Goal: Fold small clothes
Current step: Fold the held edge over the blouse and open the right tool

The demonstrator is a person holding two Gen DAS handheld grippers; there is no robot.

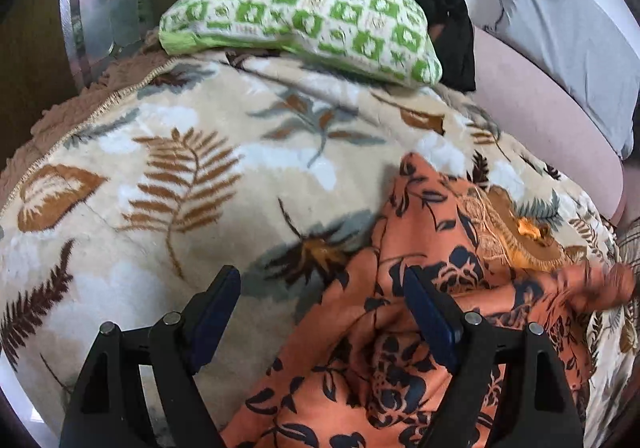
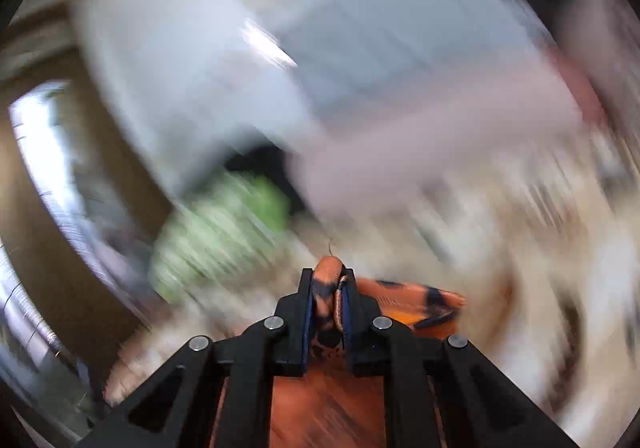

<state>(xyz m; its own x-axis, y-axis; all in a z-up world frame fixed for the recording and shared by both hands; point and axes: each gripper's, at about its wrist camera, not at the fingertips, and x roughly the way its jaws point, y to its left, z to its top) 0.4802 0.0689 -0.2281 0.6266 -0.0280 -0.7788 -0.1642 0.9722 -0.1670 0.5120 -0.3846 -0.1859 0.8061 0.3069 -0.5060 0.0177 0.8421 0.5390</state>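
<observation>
An orange garment with a dark blue flower print point(image 1: 424, 288) lies crumpled on a cream blanket with leaf patterns point(image 1: 180, 176). My left gripper point(image 1: 322, 284) hovers open over the garment's left edge, one finger above the blanket and the other above the cloth. In the right wrist view, heavily blurred by motion, my right gripper point(image 2: 329, 280) is shut on a bunched fold of the orange garment point(image 2: 326, 288), which trails below and to the right of the fingers.
A green and white patterned pillow point(image 1: 304, 20) lies at the far end of the blanket with a black cloth point(image 1: 436, 4) behind it. A grey pillow point(image 1: 568, 36) rests on a pink sheet point(image 1: 540, 116) at the right. A glass-panelled wooden door point(image 1: 92, 0) is at the left.
</observation>
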